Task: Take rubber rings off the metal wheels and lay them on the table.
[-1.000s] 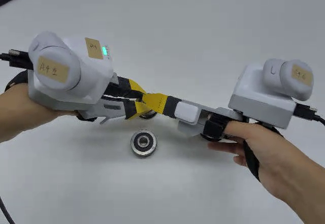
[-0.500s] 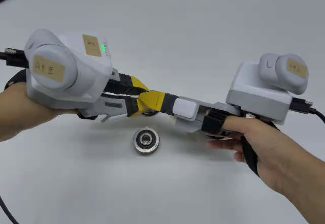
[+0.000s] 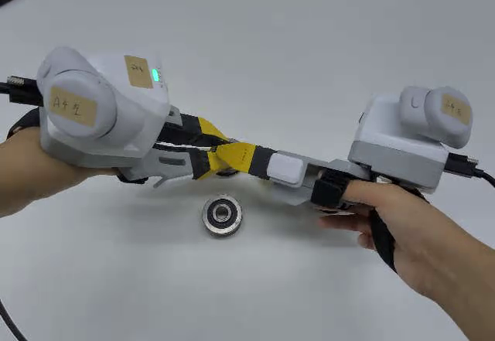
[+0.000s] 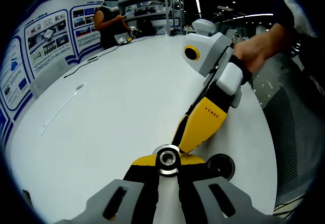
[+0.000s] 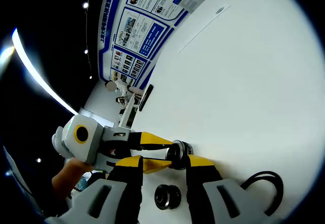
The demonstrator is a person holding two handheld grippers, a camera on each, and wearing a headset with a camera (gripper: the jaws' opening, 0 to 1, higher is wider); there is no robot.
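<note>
Left gripper (image 3: 209, 159) clamped the wheel (image 4: 167, 159); right gripper (image 5: 171, 167), jaws apart, could slip off its ring (image 5: 174, 152) (snug-looking), jerking the wheel loose.

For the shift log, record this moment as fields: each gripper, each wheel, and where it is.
left gripper: shut on the held wheel
right gripper: jaws on either side of the held wheel; whether they clamp it cannot be told
second wheel: lies flat on the table, in front of the meeting grippers, touched by neither
rubber ring on second wheel: dark band around its rim
</note>
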